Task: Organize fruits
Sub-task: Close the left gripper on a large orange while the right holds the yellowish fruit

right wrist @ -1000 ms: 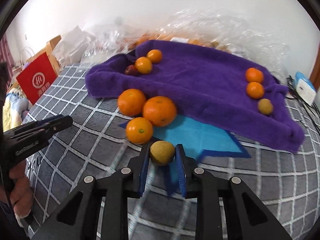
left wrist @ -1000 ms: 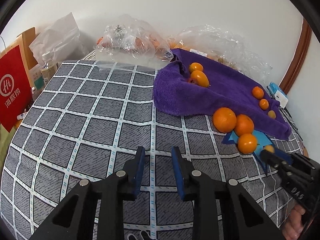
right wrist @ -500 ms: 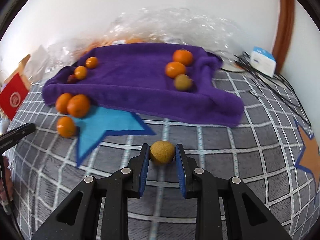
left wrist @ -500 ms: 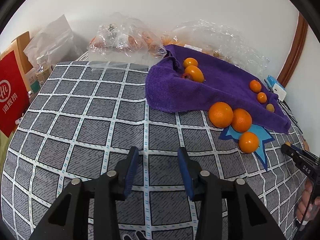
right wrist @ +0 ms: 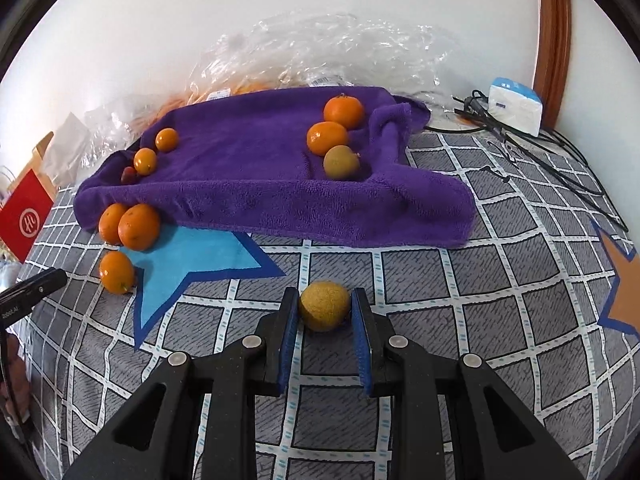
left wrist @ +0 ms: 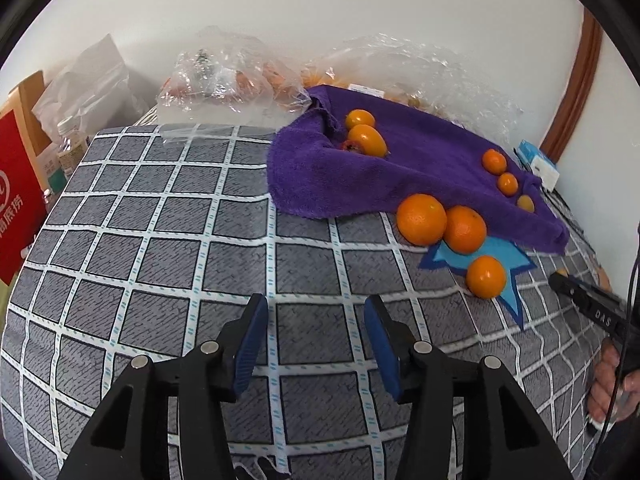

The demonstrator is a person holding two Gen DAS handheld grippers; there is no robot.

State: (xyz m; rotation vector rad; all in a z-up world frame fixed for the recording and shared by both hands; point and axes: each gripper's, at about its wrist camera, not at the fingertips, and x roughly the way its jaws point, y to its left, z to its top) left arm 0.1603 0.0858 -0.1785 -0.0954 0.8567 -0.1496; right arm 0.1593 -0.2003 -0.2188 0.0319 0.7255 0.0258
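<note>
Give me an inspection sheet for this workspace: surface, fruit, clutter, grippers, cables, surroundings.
Surface: grey checked cloth with a blue star; purple towel spread at the back.
Job's things: three big oranges off the towel's front edge; small oranges and a yellow-green fruit on the towel; another yellow-green fruit in the right grip.
Clutter: clear plastic bags, red bag, bottle, white box.
Grippers: left hand-held gripper has just been opening, nothing between its pads; right hand-held gripper clamped on the fruit.
Cables: black cables beside the white box.
Surroundings: white wall, brown wooden trim.
</note>
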